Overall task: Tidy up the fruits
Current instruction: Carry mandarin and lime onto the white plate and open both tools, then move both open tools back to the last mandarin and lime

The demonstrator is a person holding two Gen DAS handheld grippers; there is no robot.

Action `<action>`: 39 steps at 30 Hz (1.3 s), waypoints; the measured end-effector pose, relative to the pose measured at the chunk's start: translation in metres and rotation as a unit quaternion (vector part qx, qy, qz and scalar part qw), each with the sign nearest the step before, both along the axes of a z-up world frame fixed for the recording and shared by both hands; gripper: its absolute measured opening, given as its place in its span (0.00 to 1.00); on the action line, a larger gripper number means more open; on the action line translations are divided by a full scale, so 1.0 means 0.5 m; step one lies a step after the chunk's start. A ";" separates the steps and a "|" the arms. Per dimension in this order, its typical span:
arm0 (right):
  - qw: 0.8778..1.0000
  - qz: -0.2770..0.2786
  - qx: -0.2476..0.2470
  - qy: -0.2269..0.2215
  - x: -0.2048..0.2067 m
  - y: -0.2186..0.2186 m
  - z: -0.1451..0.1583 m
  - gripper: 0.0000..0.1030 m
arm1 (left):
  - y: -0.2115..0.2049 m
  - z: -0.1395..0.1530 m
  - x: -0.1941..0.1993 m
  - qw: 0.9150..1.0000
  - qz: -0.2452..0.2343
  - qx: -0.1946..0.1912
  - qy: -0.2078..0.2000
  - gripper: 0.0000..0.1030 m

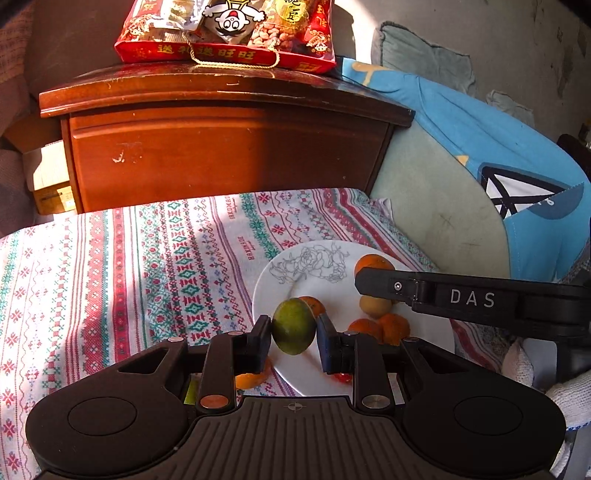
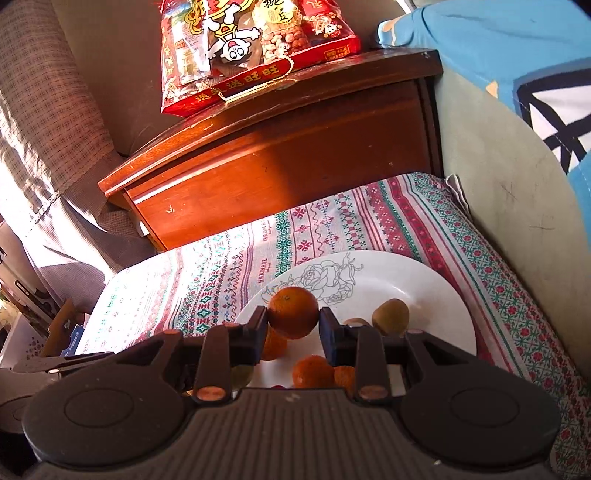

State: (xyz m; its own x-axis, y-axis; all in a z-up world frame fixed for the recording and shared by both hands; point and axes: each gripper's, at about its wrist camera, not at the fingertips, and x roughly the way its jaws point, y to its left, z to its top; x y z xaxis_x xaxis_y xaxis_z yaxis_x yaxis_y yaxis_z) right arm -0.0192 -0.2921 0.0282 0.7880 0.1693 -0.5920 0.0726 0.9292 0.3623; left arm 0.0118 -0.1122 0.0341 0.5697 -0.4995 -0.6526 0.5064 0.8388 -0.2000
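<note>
My left gripper (image 1: 294,334) is shut on a green-yellow fruit (image 1: 293,325) and holds it above the near-left rim of a white plate (image 1: 288,273) with a drawn rose. Several oranges (image 1: 373,264) and a yellowish fruit (image 1: 375,306) lie on the plate. My right gripper (image 2: 293,325) is shut on an orange (image 2: 293,312) over the same plate (image 2: 424,280); it shows from the side in the left wrist view (image 1: 369,286). A kiwi (image 2: 390,316) and more oranges (image 2: 312,371) lie on the plate below it. An orange (image 1: 251,380) sits on the cloth beside the plate.
The plate stands on a patterned tablecloth (image 1: 129,266). Behind it is a wooden cabinet (image 1: 221,147) with a red snack bag (image 1: 229,33) on top. A blue cloth (image 1: 517,147) over a pale green chair back stands to the right.
</note>
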 end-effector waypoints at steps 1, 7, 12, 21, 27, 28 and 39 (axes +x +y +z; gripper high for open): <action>1.000 -0.001 0.001 0.002 0.002 -0.003 -0.002 0.29 | -0.003 -0.005 0.002 1.000 0.000 0.000 0.004 0.23; 1.000 -0.025 0.013 0.011 0.008 -0.019 -0.011 0.32 | -0.020 -0.022 0.005 1.000 -0.002 0.004 0.015 0.23; 0.999 -0.036 0.024 0.002 0.004 -0.032 -0.001 0.34 | -0.018 -0.006 0.003 1.000 0.003 -0.004 0.011 0.25; 1.000 -0.010 0.008 -0.007 -0.019 0.001 0.020 0.37 | 0.043 0.034 0.009 0.999 0.051 0.017 0.006 0.39; 1.000 0.020 0.007 -0.010 -0.041 0.045 0.031 0.37 | 0.110 0.072 0.010 0.996 0.088 0.020 0.005 0.45; 1.000 0.026 0.006 -0.010 -0.043 0.054 0.031 0.37 | 0.119 0.076 0.008 0.995 0.093 0.023 0.004 0.45; 0.995 0.097 -0.014 0.001 -0.032 0.152 -0.006 0.37 | 0.183 0.097 -0.006 0.992 0.128 0.020 -0.005 0.50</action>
State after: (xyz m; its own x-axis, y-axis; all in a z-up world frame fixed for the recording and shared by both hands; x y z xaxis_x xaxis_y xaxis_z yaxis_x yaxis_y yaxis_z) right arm -0.0353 -0.2159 0.0252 0.7406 0.3007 -0.6010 -0.1076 0.9358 0.3356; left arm 0.0088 -0.0209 0.0824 0.6812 -0.3112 -0.6626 0.2779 0.9473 -0.1593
